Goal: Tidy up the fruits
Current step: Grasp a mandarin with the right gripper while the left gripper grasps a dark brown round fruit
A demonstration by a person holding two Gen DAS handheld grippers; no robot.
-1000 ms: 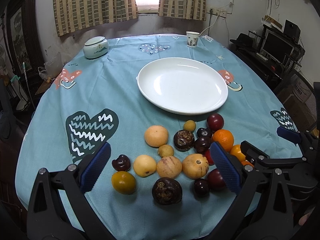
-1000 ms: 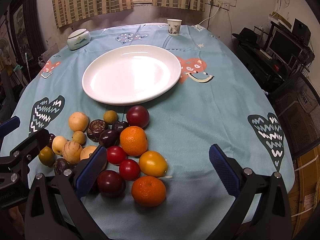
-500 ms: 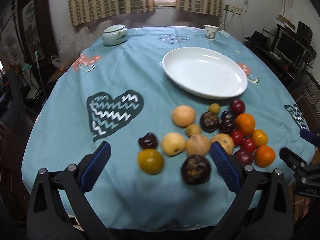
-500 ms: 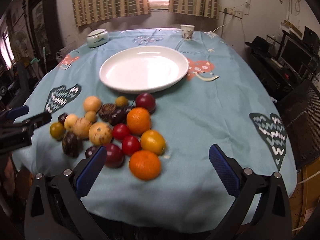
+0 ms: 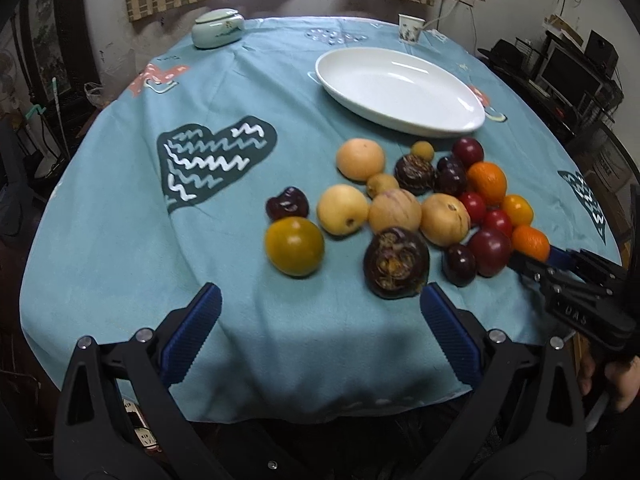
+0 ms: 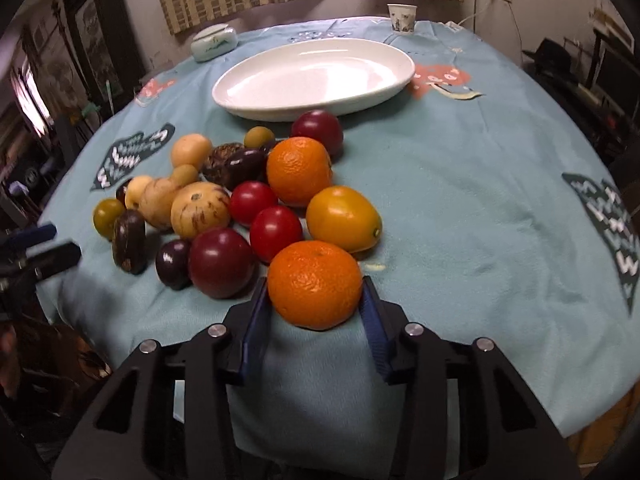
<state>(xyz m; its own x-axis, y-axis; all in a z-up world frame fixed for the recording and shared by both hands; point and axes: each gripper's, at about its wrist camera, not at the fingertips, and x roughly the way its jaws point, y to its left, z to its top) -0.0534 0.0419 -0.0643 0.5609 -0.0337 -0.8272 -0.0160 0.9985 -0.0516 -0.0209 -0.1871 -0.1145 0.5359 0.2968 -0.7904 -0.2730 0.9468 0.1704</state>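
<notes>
Only through our right wrist camera could we see the grip itself: the right gripper [image 6: 315,300] had its blue pads [image 6: 256,312] against both flanks of the nearest orange [image 6: 315,283], which sat on the teal tablecloth [image 6: 460,208] at the near edge of the fruit pile. From our left wrist camera the same orange [image 5: 530,242] was half covered by the right gripper's [image 5: 536,258] black frame, and the contact could not be read there. That view gave us instead the left gripper [image 5: 318,318], its jaws spread wide over bare cloth with nothing between them, just short of a dark purple passion fruit [image 5: 396,262] and a yellow-green fruit [image 5: 295,245]. It also caught part of a hand [image 5: 616,376] behind the right gripper's handle.

A second earlier our right jaws had stood fully apart with the orange well ahead of them; they had just been closing, and the orange now sat between them. Our left camera's view had also changed: the white plate [image 5: 400,84] had slid toward the upper right.

The plate held no fruit in either view. Several small dark fruits at the middle of the pile overlapped, and we could not tell them apart. The left gripper [image 6: 40,252] showed in the right view only as a blurred tip at the frame's edge.
</notes>
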